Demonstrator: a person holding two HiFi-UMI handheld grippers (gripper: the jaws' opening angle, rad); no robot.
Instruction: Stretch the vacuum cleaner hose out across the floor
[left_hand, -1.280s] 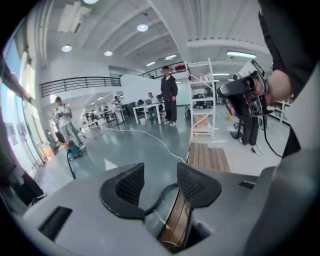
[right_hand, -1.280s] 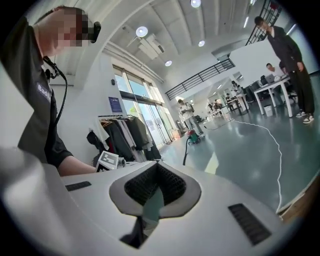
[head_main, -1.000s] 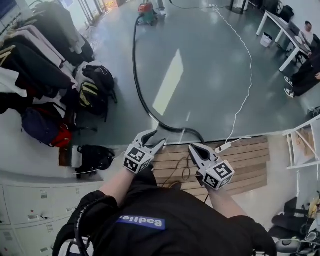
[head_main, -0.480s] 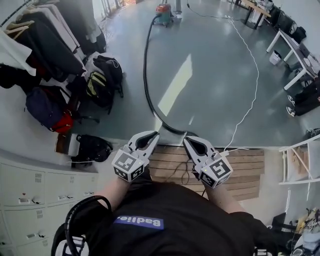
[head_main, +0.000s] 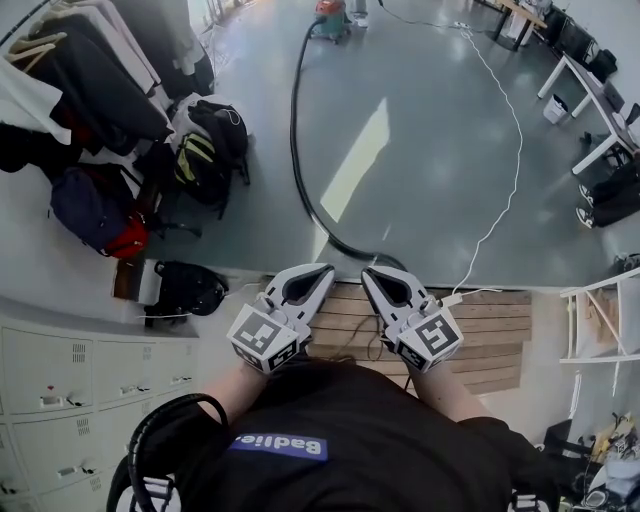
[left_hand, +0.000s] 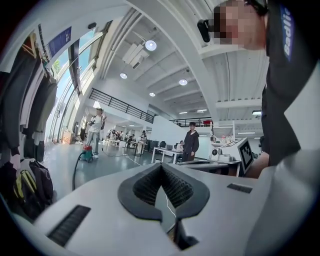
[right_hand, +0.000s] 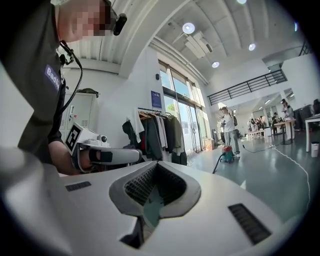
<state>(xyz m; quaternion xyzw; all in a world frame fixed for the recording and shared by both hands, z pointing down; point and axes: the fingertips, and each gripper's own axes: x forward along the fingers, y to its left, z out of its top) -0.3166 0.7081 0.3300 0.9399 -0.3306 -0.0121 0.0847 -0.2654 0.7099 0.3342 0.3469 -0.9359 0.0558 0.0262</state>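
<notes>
Both grippers are held side by side in front of the person's chest, pointing level toward the open floor. The left gripper (head_main: 322, 270) has just been closing, and in the left gripper view its jaws now meet at the tips with nothing between them. The right gripper (head_main: 368, 272) is the same: in the right gripper view its jaws are together and empty.

Neither gripper touches the black vacuum hose (head_main: 295, 130). It lies on the grey floor, running from the vacuum cleaner (head_main: 330, 12) at the far end of the room in a long line toward the person. It then bends right and ends at the edge of the wooden platform (head_main: 490, 335), just ahead of the right gripper.

A thin white cable (head_main: 510, 160) trails over the floor to the right of the hose and reaches the platform edge.

To the left of the hose, backpacks (head_main: 205, 155) sit on the floor below hanging clothes (head_main: 100, 90), with white cabinets (head_main: 80, 380) nearer the person. In the left gripper view another person (left_hand: 95, 127) stands beside the vacuum cleaner.
</notes>
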